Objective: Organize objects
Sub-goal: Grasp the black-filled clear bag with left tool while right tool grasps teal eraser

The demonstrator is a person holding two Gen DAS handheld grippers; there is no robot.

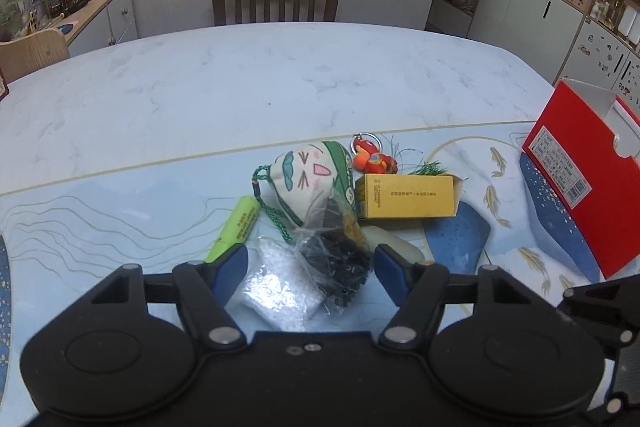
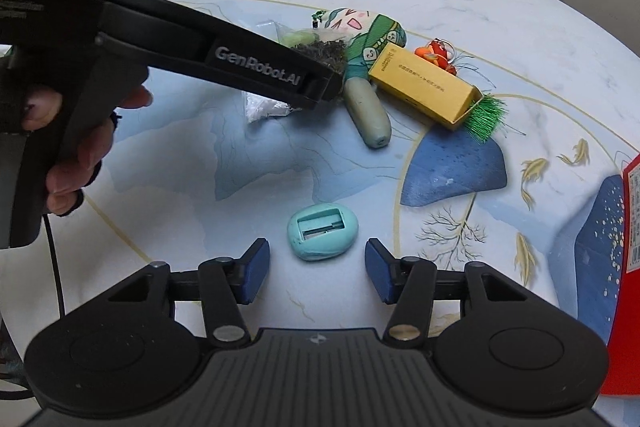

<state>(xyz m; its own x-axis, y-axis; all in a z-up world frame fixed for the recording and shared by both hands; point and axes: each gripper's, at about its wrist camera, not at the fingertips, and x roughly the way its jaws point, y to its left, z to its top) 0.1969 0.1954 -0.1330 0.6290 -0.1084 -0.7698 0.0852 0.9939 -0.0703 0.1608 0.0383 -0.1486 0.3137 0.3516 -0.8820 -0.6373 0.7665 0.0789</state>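
Two grippers spread wide | left gripper (image 1: 310,259) fingers straddle dark-filled clear bag (image 1: 336,255), beside yellow box (image 1: 406,197) | right gripper (image 2: 316,269) fingers empty around teal sharpener (image 2: 322,231) | risk: slippery plastic slides, dragging plush pouch (image 1: 310,179).

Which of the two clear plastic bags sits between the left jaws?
The clear bag of dark bits, on top, right of the flatter bag of white granules; both lie inside the open left gripper.
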